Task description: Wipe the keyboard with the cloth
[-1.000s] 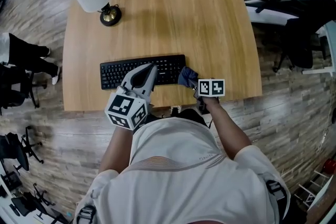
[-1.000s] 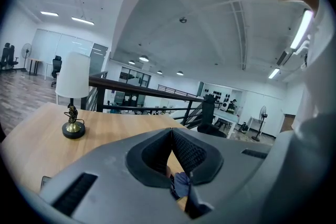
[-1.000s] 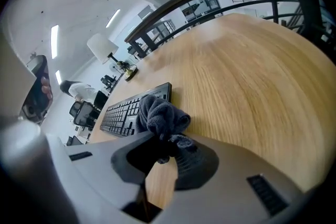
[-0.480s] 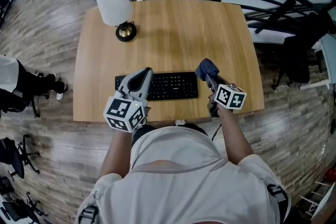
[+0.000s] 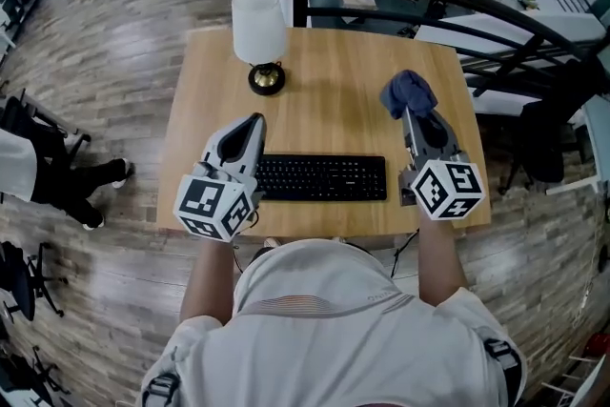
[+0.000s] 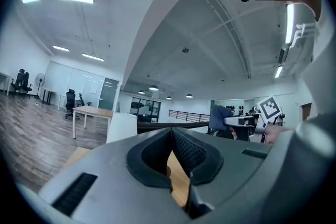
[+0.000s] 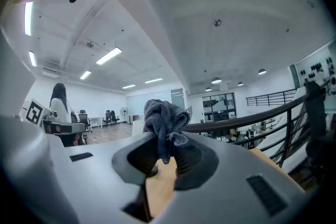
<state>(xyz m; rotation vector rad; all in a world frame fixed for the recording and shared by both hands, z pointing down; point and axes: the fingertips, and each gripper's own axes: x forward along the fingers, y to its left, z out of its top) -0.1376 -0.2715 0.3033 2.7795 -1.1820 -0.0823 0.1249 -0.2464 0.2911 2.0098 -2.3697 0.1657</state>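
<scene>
On the counter (image 5: 324, 100), by its near edge: black keyboard (image 5: 321, 177), flat, keys up, long axis running left-right, parallel w/ that edge. Over the keyboard's left end: left gripper (image 5: 254, 119), tips pointing away from the person, jaws closed tip to tip w/ nothing between them. Past the keyboard's right end, over bare wood: right gripper (image 5: 408, 112), also pointing away, clamped on the cloth (image 5: 408, 93). In right gripper view, cloth (image 7: 164, 119) dark grey-blue, bunched into a wad at the jaw tips, short tail hanging down between them. Prob. clear of both counter and keyboard, though height hard to judge from above. Toward far left of counter: white-shaded lamp (image 5: 259, 33) on a round brass-coloured base.
</scene>
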